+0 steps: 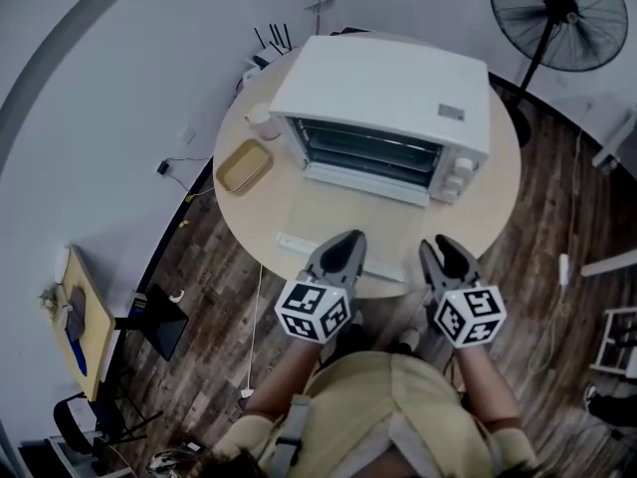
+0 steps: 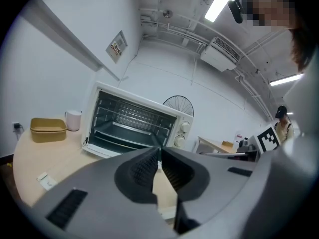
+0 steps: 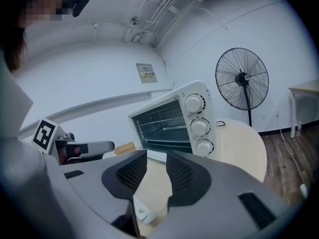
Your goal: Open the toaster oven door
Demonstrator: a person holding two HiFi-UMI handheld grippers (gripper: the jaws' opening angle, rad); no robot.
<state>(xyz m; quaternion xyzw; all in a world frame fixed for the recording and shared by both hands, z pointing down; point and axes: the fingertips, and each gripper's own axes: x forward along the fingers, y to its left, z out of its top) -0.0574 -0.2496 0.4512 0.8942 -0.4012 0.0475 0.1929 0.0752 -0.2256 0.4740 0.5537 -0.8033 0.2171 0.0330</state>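
Observation:
The white toaster oven (image 1: 383,93) stands on a round light-wood table (image 1: 498,202). Its door is down and lies about level in front of it, so the racks inside show (image 2: 127,123). The door's white handle bar (image 1: 338,255) runs along its near edge. Both grippers hover at the table's near edge, just short of that bar and pointing at the oven. My left gripper (image 1: 348,239) (image 2: 160,151) has its tips together with nothing between them. My right gripper (image 1: 443,245) (image 3: 157,156) stands open with an empty gap.
Left of the oven are a tan tray (image 1: 244,165) (image 2: 48,128) and a white mug (image 1: 262,120) (image 2: 73,119). A standing fan (image 1: 557,13) (image 3: 242,78) is behind at the right. A small wooden table (image 1: 85,322) stands on the floor to the left. Cables trail over the floor.

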